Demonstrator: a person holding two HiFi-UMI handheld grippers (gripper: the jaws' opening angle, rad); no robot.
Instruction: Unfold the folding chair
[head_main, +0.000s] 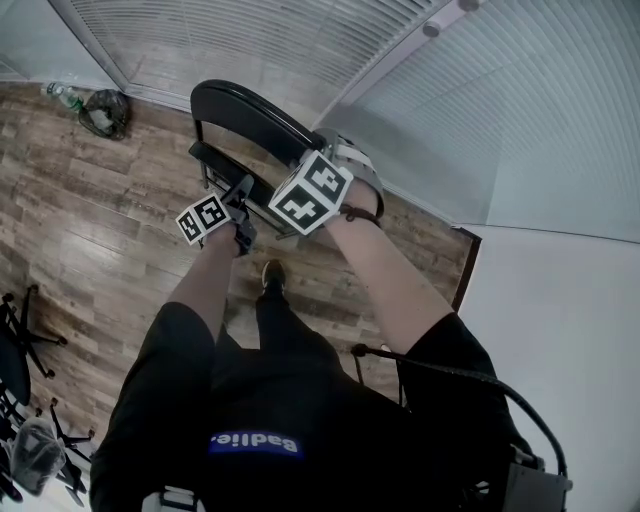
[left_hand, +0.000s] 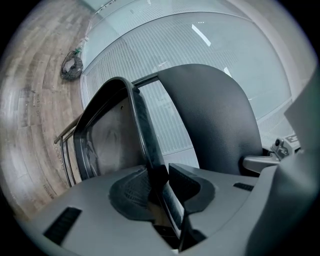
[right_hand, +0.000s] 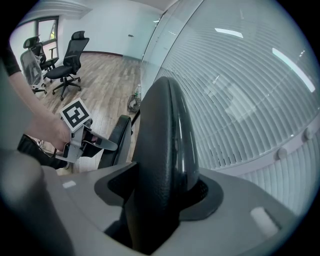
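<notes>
The black folding chair (head_main: 247, 112) stands on the wood floor against a glass wall, with its seat (head_main: 222, 163) still close to the backrest. My left gripper (left_hand: 162, 172) is shut on the thin rim of the seat (left_hand: 142, 127), which runs between its pads. My right gripper (right_hand: 160, 182) is shut on the top edge of the padded backrest (right_hand: 162, 130). In the head view both marker cubes sit in front of the chair, the left gripper (head_main: 240, 197) lower and the right gripper (head_main: 322, 160) higher. The chair's legs are hidden by my arms.
A glass wall with blinds (head_main: 300, 40) runs right behind the chair. A dark bag (head_main: 105, 110) and a bottle (head_main: 62, 95) lie on the floor at the far left. Office chairs (right_hand: 70, 55) stand farther off. The person's legs and shoe (head_main: 272, 272) are just before the chair.
</notes>
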